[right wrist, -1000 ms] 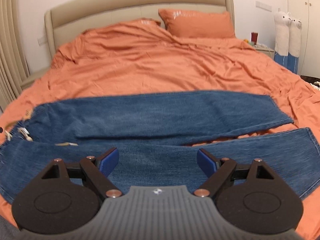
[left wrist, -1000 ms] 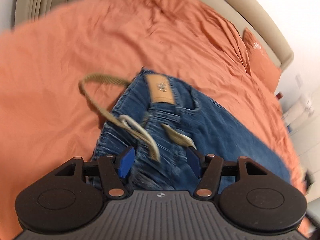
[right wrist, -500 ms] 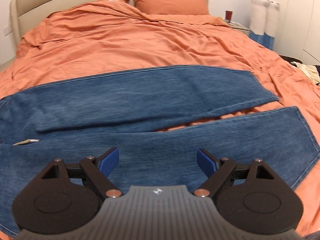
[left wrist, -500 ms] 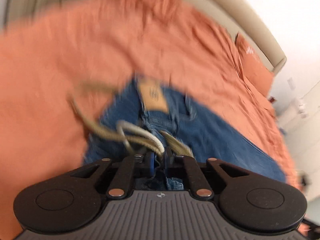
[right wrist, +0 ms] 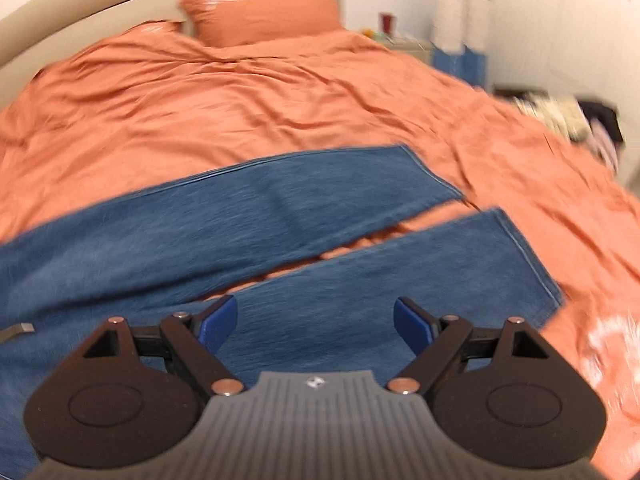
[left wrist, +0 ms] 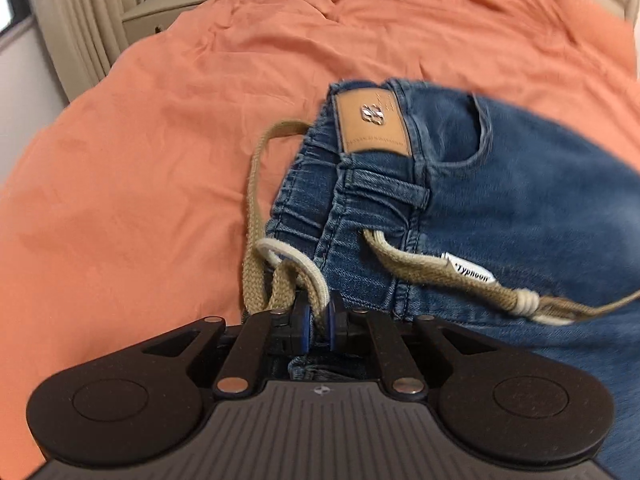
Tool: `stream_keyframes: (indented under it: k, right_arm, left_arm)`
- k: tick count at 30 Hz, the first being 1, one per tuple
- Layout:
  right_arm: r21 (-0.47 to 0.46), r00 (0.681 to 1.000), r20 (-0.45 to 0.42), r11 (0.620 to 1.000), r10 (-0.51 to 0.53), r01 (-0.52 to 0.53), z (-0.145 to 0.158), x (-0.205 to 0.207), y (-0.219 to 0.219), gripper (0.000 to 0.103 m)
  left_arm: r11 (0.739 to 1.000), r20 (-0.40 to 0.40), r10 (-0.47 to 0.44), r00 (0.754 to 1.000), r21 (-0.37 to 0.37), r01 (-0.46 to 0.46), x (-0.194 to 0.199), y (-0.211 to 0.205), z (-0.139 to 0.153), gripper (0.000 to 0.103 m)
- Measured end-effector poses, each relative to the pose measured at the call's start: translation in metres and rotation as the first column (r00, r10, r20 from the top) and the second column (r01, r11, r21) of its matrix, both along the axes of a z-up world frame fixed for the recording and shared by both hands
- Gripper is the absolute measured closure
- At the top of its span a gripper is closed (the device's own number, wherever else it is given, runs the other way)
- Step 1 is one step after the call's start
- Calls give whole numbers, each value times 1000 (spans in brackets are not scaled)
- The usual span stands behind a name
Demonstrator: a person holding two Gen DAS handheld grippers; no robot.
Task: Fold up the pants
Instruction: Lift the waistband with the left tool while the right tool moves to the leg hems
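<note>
Blue jeans [left wrist: 500,200] lie on the orange bed cover, with a tan leather patch [left wrist: 372,124] at the waistband and a beige drawstring [left wrist: 256,216] looping to the left. My left gripper [left wrist: 318,326] is shut on the near waistband edge, with the drawstring caught between the pads. In the right wrist view both legs [right wrist: 248,216] lie spread side by side, with a gap of orange cover between them. My right gripper [right wrist: 316,322] is open and empty above the nearer leg [right wrist: 420,276], short of its hem.
The orange bed cover [left wrist: 140,160] spreads all around the jeans. An orange pillow [right wrist: 264,12] and beige headboard stand at the far end. A nightstand [right wrist: 404,44] and plush toys [right wrist: 460,20] stand right of the bed; curtains [left wrist: 80,20] hang on the left.
My left gripper closed on the waistband edge and drawstring and has tilted to the right. My right gripper, still open, moved right along the legs toward the hems.
</note>
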State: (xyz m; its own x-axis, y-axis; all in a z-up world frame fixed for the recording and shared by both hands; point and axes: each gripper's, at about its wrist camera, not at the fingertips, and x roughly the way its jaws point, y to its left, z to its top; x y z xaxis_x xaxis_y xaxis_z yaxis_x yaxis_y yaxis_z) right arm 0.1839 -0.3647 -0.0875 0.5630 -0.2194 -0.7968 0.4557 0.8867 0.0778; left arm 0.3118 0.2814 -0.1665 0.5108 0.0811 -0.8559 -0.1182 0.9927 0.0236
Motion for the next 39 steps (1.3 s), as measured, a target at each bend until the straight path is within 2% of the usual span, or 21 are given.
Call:
stream_keyframes:
  k: [3, 7, 9, 11, 14, 15, 17, 20, 22, 24, 25, 27, 28, 30, 31, 32, 34, 35, 36, 37, 39]
  right_arm:
    - [47, 1000, -21, 999, 7, -6, 16, -10, -27, 21]
    - [-50, 993, -16, 992, 115, -116, 40, -23, -49, 21]
    - [-129, 988, 31, 980, 153, -148, 54, -33, -59, 21]
    - [-164, 983, 122, 979, 140, -119, 69, -46, -76, 21]
    - [-72, 965, 252, 996, 70, -53, 88, -62, -115, 21]
    - [-26, 959, 281, 999, 39, -33, 91, -65, -130, 21]
    - [19, 953, 302, 999, 20, -27, 91, -66, -156, 21]
    - [-50, 955, 296, 999, 11, 4, 85, -67, -187, 21]
    - [-51, 957, 284, 996, -57, 74, 77, -68, -213, 21]
    - [103, 960, 202, 979, -194, 176, 62, -67, -252, 21]
    - [192, 958, 135, 955, -254, 226, 50, -64, -271, 21]
    - [307, 946, 11, 902, -323, 304, 29, -67, -292, 22]
    - [342, 936, -10, 879, -351, 333, 23, -72, -295, 22]
    - [395, 920, 16, 848, -391, 353, 17, -86, -297, 22]
    - [403, 922, 45, 852, -384, 335, 17, -90, -295, 22]
    - [384, 930, 74, 871, -360, 307, 18, -92, -292, 22]
    - [272, 952, 121, 932, -281, 241, 20, -90, -279, 22]
    - [183, 963, 140, 962, -229, 202, 21, -89, -273, 22]
    - [91, 972, 151, 982, -178, 165, 20, -84, -267, 22]
    - [3, 980, 150, 992, -129, 130, 17, -82, -264, 22]
    - [-174, 996, 87, 984, -16, 31, 8, -78, -255, 22]
  left_arm:
    - [995, 2, -14, 1000, 98, 14, -2, -11, 19, 75]
    - [989, 65, -75, 995, 132, 66, -30, -16, 61, 67]
    - [976, 82, -158, 984, 162, 144, -47, -25, 82, 67]
    - [946, 68, -270, 960, 205, 252, -64, -40, 97, 67]
    - [858, -4, -451, 892, 271, 435, -92, -68, 100, 65]
    - [819, -44, -506, 862, 291, 495, -102, -75, 97, 57]
    - [728, -136, -582, 802, 353, 588, -120, -91, 84, 45]
    - [581, -276, -654, 705, 413, 701, -141, -112, 54, 43]
    - [526, -350, -671, 654, 397, 752, -146, -118, 32, 38]
    - [492, -409, -668, 621, 383, 782, -149, -123, 12, 35]
    - [482, -426, -662, 617, 390, 785, -150, -125, 4, 35]
    - [472, -430, -649, 627, 419, 776, -150, -131, -11, 35]
    - [479, -425, -640, 640, 430, 765, -149, -133, -16, 35]
    - [484, -424, -620, 660, 455, 747, -147, -137, -23, 35]
    - [490, -427, -606, 671, 465, 738, -146, -139, -27, 36]
    - [498, -423, -598, 681, 471, 729, -143, -141, -28, 42]
    - [526, -402, -584, 705, 474, 706, -142, -143, -28, 58]
    - [550, -378, -579, 722, 474, 688, -141, -143, -22, 68]
    - [577, -356, -564, 745, 475, 664, -141, -143, -20, 72]
    - [597, -336, -551, 764, 482, 642, -144, -147, -13, 75]
    - [610, -289, -537, 793, 516, 601, -153, -153, -6, 84]
